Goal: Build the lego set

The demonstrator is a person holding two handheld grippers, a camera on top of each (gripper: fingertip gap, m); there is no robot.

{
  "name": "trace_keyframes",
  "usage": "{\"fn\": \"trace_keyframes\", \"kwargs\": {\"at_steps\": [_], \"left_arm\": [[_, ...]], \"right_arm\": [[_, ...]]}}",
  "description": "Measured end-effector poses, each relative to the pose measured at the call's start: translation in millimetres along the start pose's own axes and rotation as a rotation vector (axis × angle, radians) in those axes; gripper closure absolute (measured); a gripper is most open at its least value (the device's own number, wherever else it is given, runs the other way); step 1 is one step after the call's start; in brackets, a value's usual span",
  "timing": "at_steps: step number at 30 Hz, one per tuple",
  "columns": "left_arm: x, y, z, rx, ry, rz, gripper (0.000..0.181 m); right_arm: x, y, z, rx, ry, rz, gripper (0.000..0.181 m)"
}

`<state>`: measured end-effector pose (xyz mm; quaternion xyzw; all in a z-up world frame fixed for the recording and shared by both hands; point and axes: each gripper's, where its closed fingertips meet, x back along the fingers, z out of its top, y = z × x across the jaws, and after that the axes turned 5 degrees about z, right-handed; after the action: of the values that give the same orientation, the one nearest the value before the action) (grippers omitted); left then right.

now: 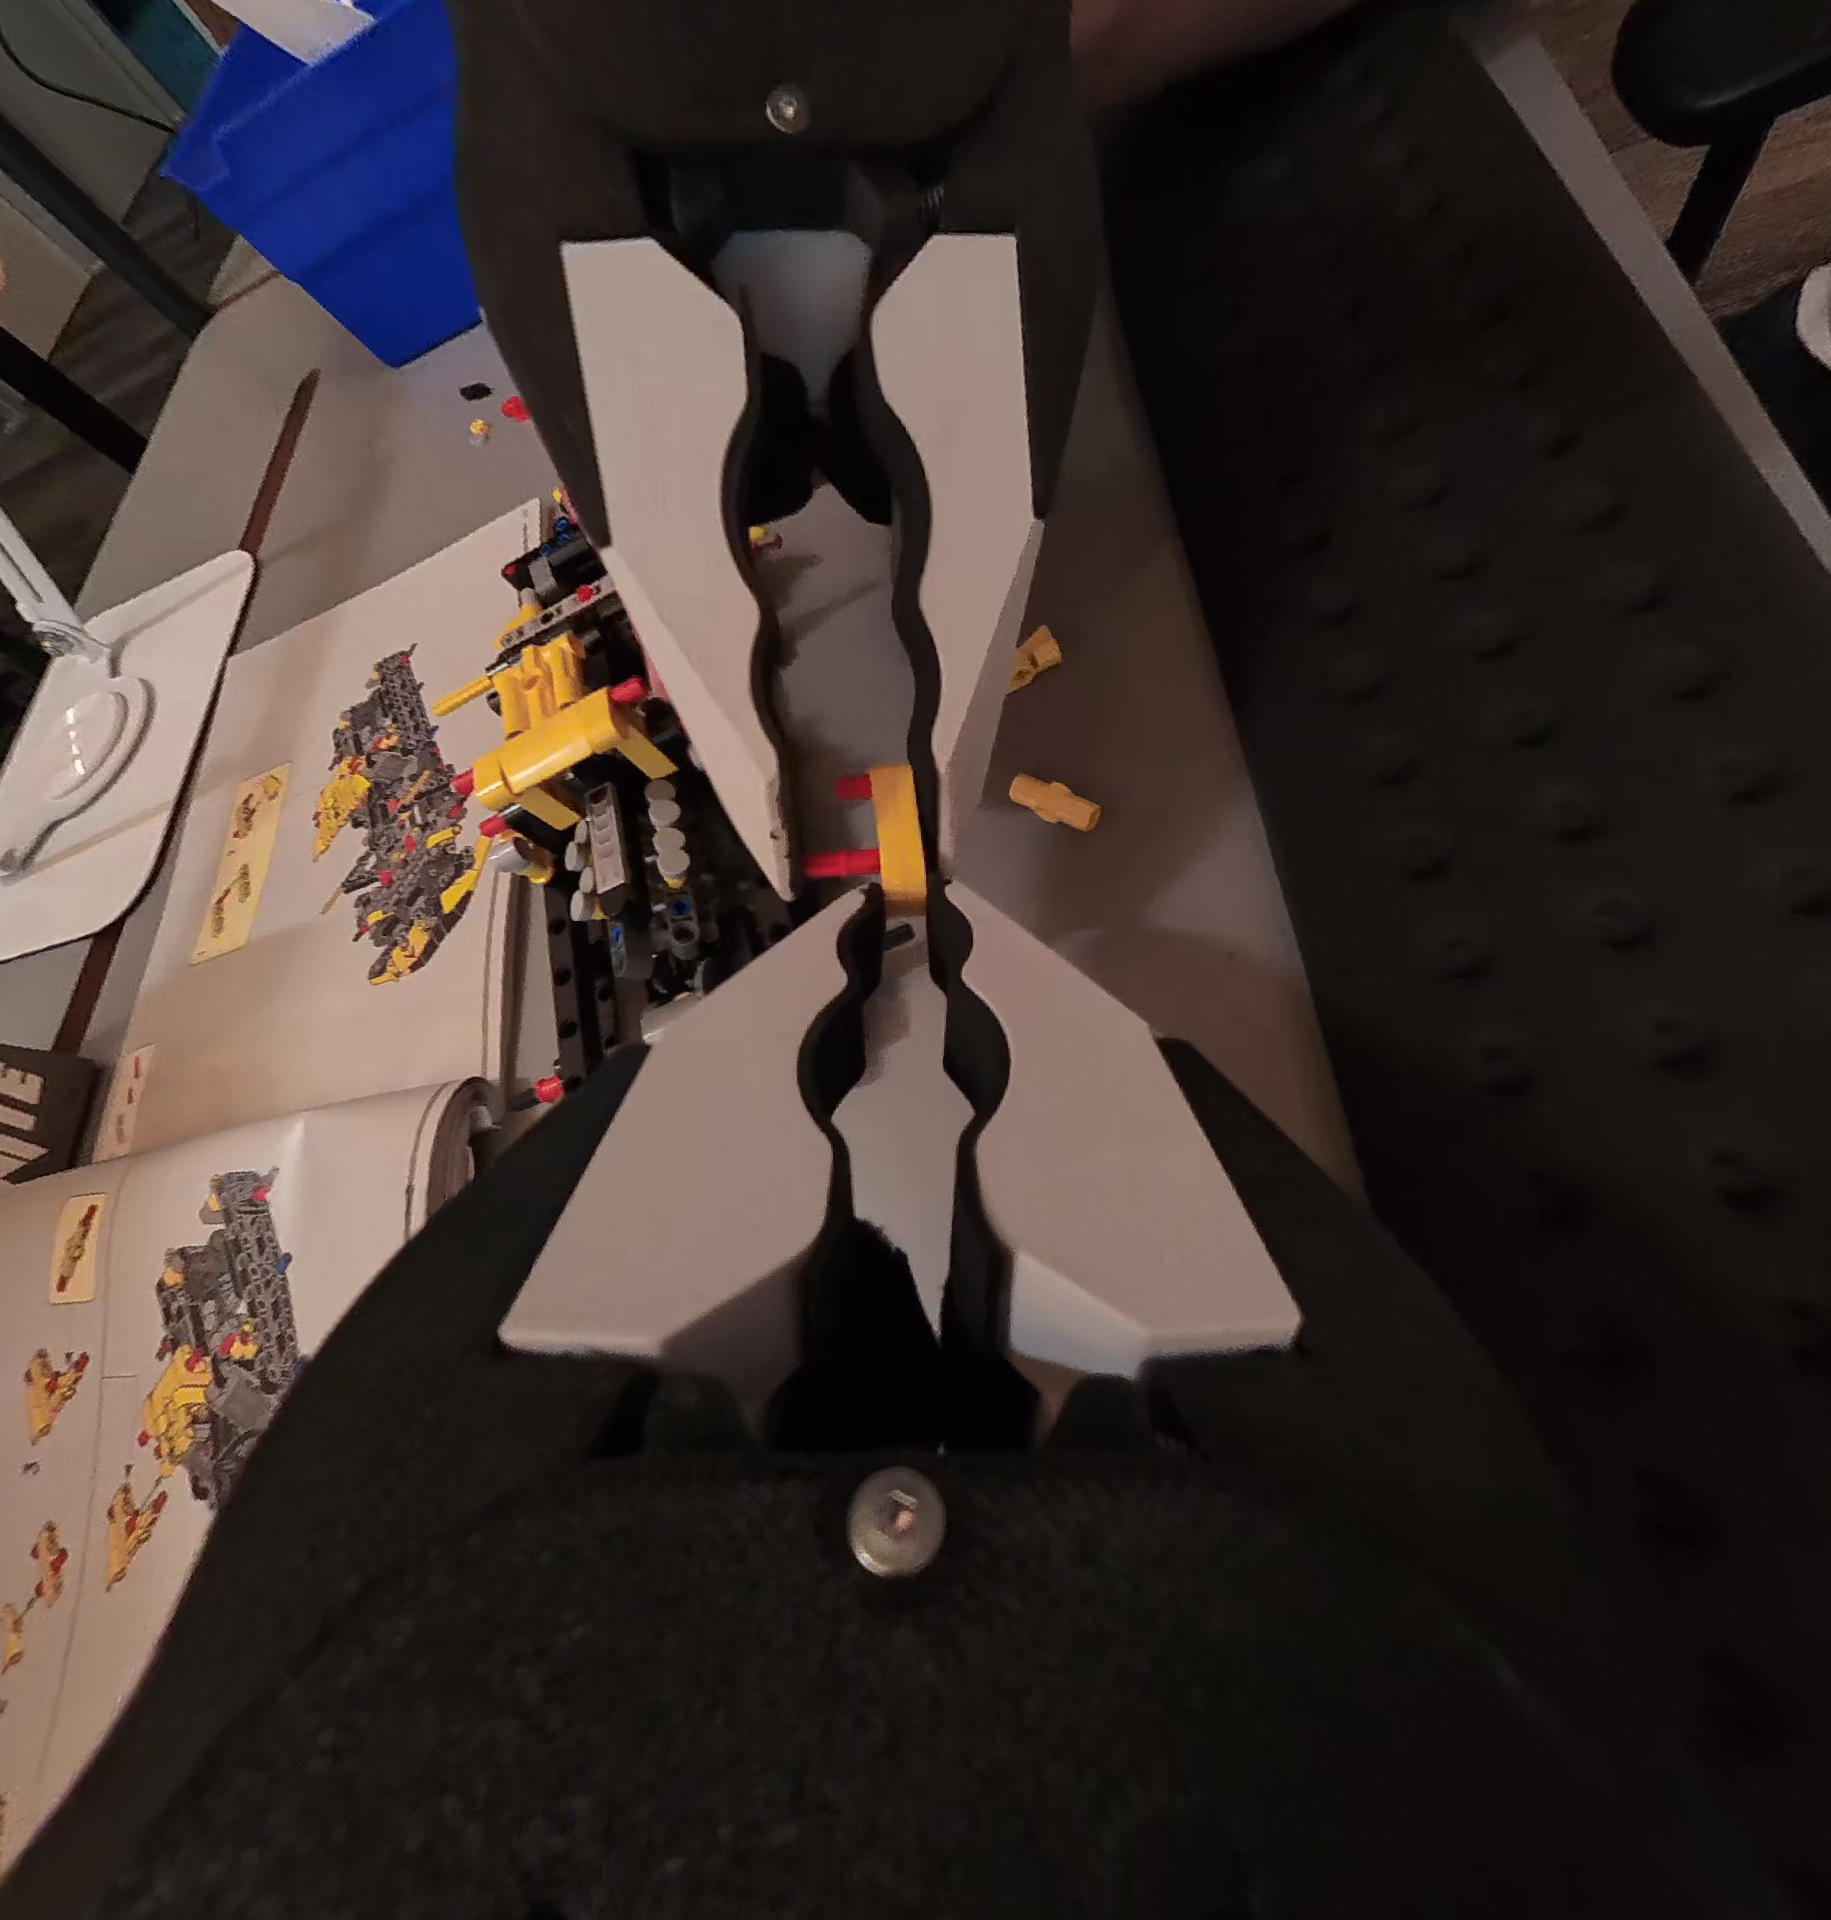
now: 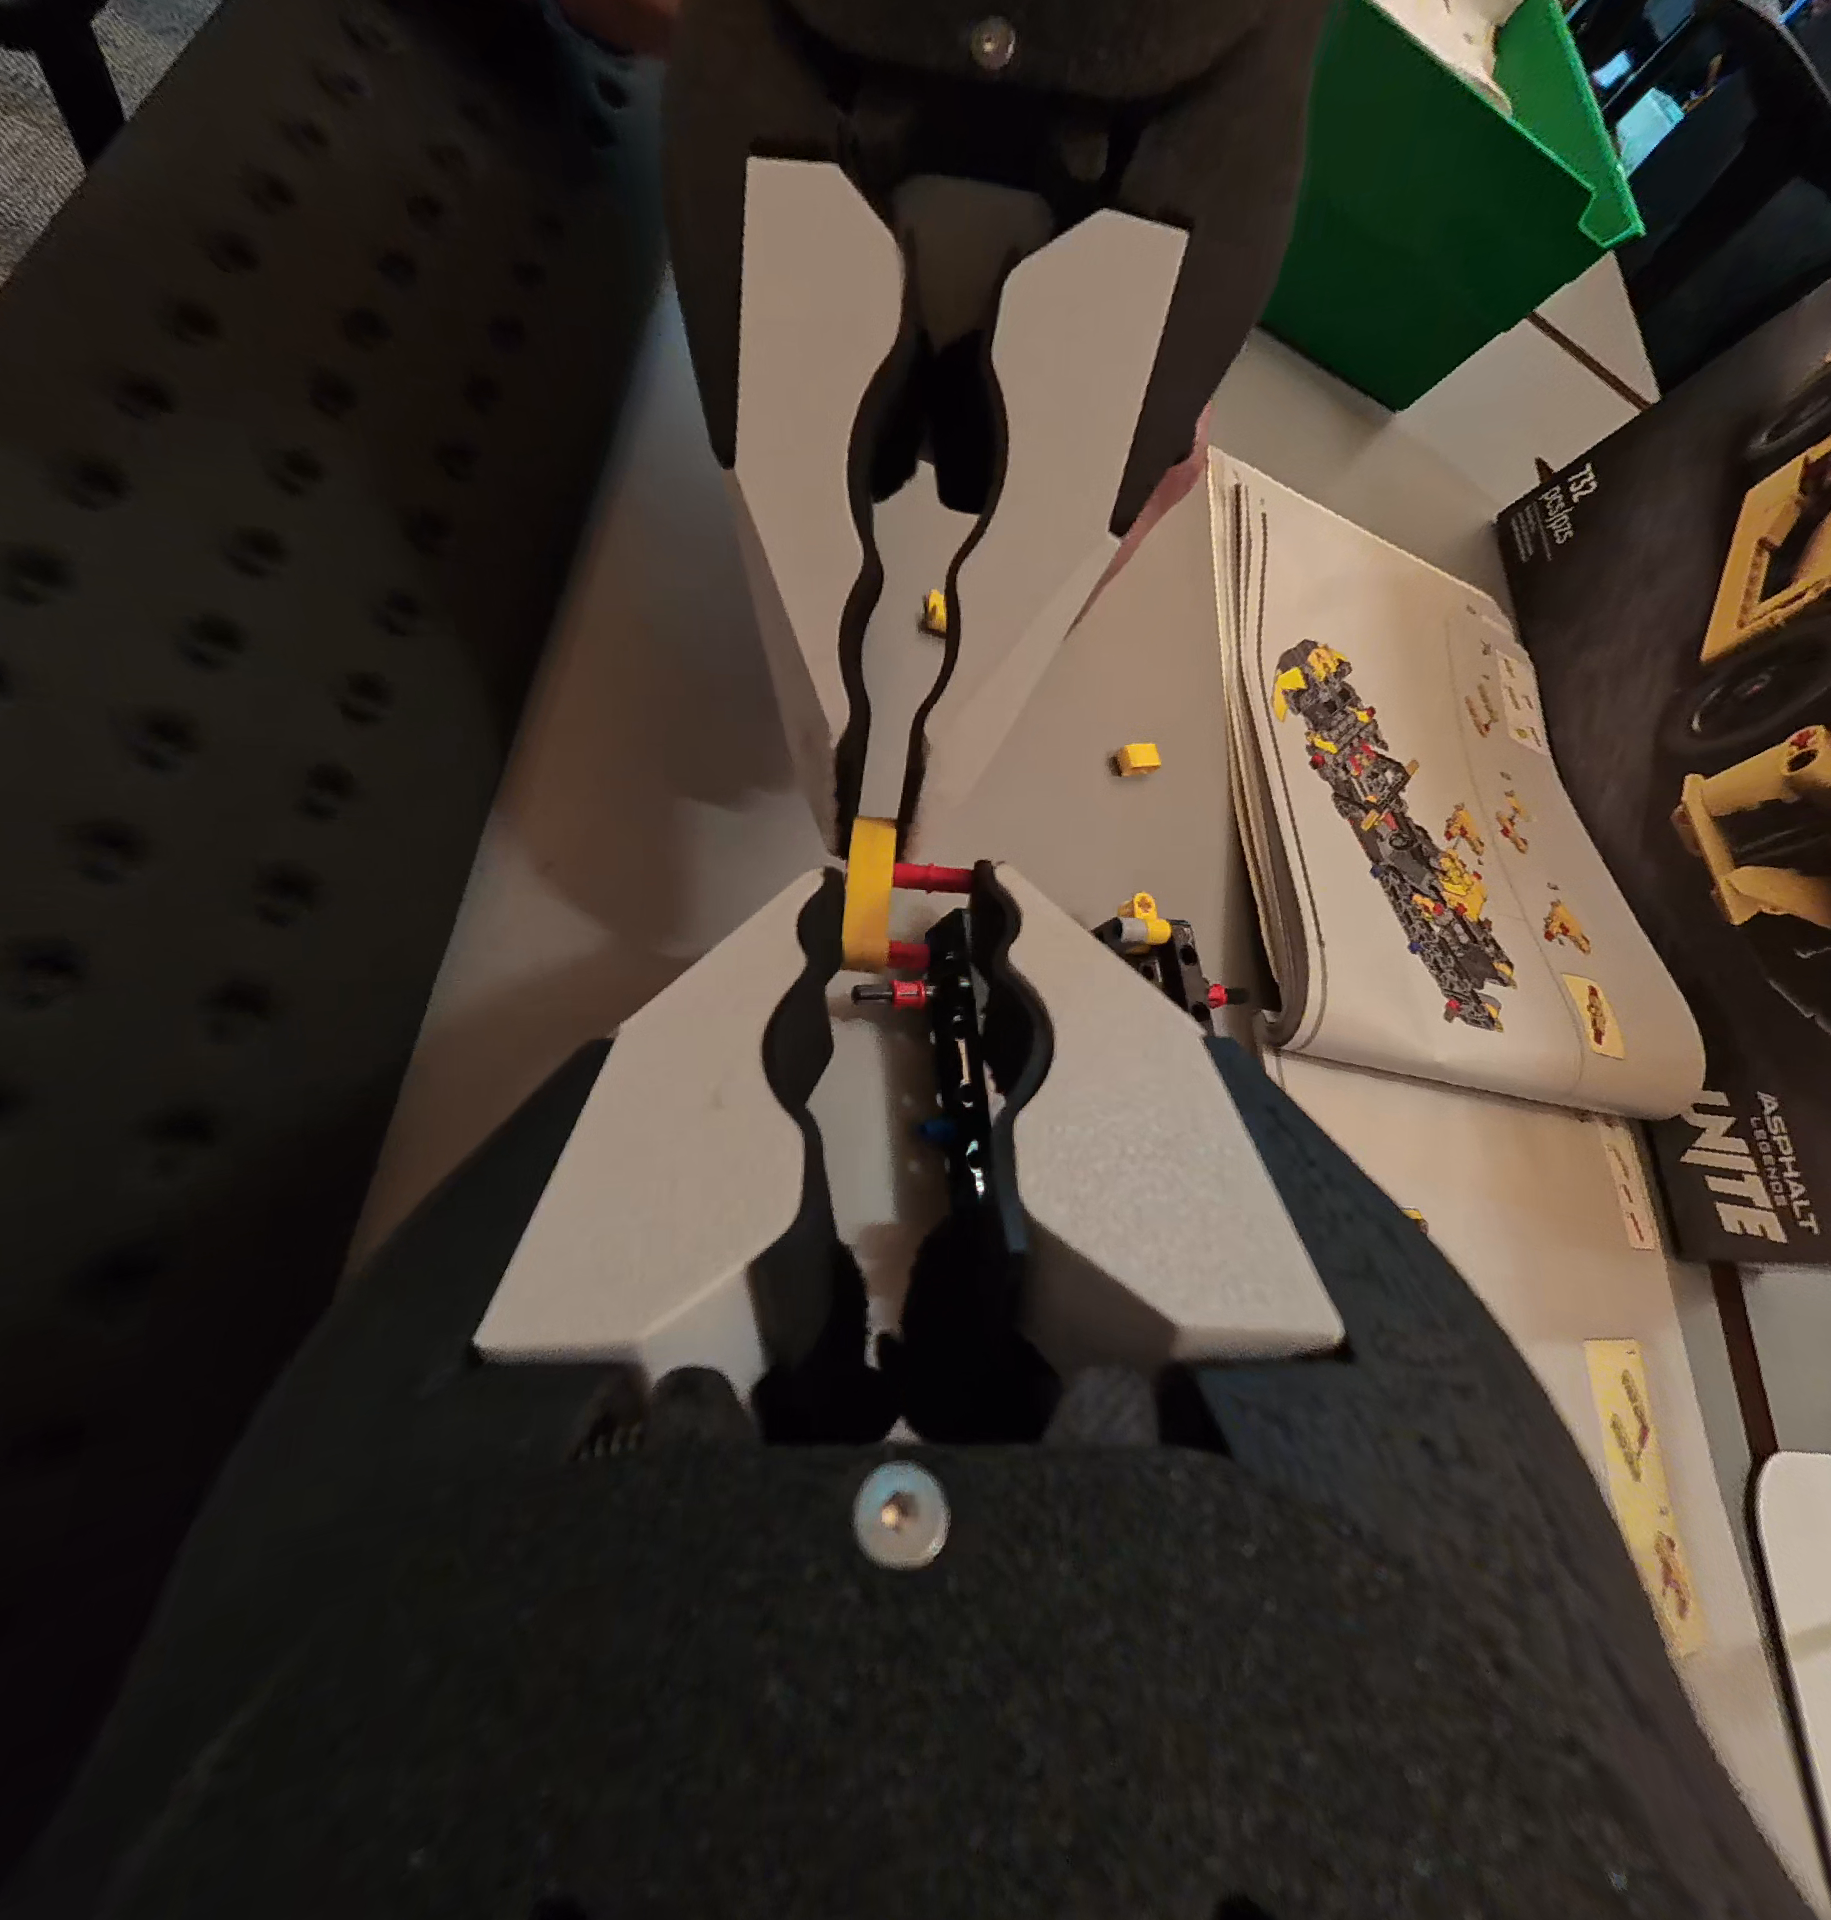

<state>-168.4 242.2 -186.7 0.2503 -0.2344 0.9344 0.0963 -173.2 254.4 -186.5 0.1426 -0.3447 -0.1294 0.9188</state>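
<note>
Right wrist view: green bin (contents unclear)

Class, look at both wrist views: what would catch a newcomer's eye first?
Two pairs of tongs meet tip to tip mid-frame, the left tongs pinching a yellow piece whose red pins jut between the fingers of the right tongs. Beside them, a half-built model and an open instruction booklet lie on the white table.
</note>
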Motion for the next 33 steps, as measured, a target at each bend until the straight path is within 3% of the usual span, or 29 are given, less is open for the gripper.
{"fn": "trace_keyframes", "kwargs": {"at_steps": [9,19,27,33], "left_arm": [[-4,0,-4,-0.023,-0.025,0.008,0.174],[-2,-17,-3,0.072,-0.009,0.069,0.174],[2,0,-2,0.059,0.006,-0.033,0.173],[4,4,-4,0.061,-0.023,-0.051,0.173]], "right_arm": [[-2,-1,-6,0.037,-0.052,-0.022,0.159],[-1,13,-4,-0.134,0.020,-0.091,0.158],[9,-10,2,-0.095,0.101,0.072,0.159],[8,-4,1,-0.109,0.091,0.055,0.156]]}}
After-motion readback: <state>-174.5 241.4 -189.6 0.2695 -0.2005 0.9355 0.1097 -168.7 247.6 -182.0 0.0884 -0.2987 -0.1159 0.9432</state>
